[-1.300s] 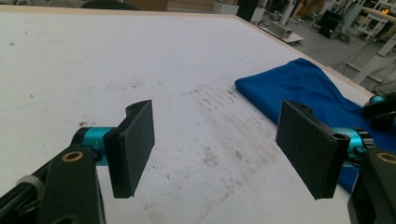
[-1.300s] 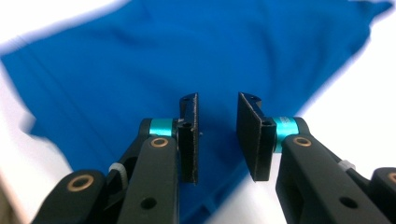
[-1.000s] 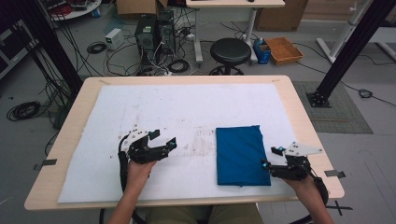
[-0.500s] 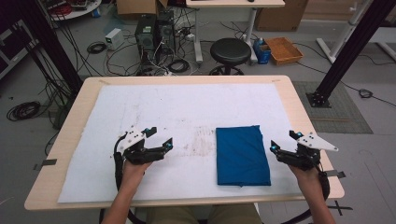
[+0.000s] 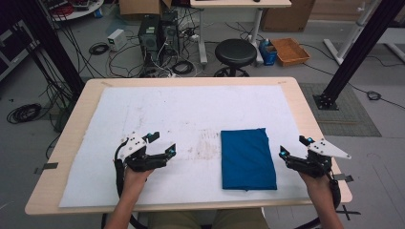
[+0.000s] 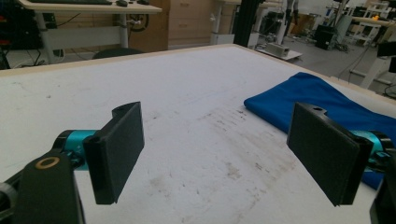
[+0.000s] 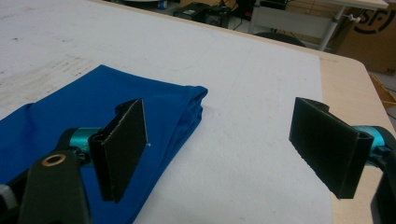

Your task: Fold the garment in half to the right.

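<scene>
Cloth [image 5: 248, 159] lies folded flat on the white sheet [image 5: 181, 114], between both hands. Right gripper [image 5: 292, 147] and left gripper [image 5: 162, 143] both spread, empty. Right jaws just widened; approach the near edge low, pinch all layers.

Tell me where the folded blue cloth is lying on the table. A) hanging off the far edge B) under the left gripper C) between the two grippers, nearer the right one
C: the folded blue cloth lies flat on the white table cover, between the left gripper and the right gripper, closer to the right.
</scene>
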`<control>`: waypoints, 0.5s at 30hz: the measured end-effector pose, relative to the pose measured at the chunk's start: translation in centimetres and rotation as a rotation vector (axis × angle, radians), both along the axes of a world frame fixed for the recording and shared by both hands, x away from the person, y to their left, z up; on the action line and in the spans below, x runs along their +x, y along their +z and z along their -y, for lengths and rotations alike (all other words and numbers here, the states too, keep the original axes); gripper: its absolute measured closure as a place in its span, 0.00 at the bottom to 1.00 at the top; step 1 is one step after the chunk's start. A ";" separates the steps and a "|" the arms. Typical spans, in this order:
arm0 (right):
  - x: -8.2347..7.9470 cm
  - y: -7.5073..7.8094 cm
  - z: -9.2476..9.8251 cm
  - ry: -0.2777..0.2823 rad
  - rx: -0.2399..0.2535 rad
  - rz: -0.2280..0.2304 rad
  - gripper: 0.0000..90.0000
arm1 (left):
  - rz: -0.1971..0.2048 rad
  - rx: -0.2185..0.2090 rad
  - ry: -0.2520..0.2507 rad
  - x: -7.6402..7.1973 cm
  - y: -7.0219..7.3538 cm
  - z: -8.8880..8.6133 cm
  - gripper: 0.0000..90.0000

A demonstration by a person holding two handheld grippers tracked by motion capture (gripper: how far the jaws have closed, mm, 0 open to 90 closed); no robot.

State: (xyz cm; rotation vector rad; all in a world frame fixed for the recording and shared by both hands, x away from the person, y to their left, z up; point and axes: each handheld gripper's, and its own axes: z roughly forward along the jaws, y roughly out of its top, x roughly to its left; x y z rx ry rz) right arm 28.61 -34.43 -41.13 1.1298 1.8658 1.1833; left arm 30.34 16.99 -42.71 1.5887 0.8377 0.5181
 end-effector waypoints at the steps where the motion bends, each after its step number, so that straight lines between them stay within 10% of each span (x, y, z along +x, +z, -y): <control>1: 0.1 0.0 0.0 0.003 0.002 0.001 0.21 | 0.001 -0.001 0.000 0.0 0.0 0.0 0.21; 15: 0.5 -0.4 -0.1 0.003 0.008 -0.012 0.21 | -0.005 -0.008 0.017 0.1 -0.2 -0.6 0.21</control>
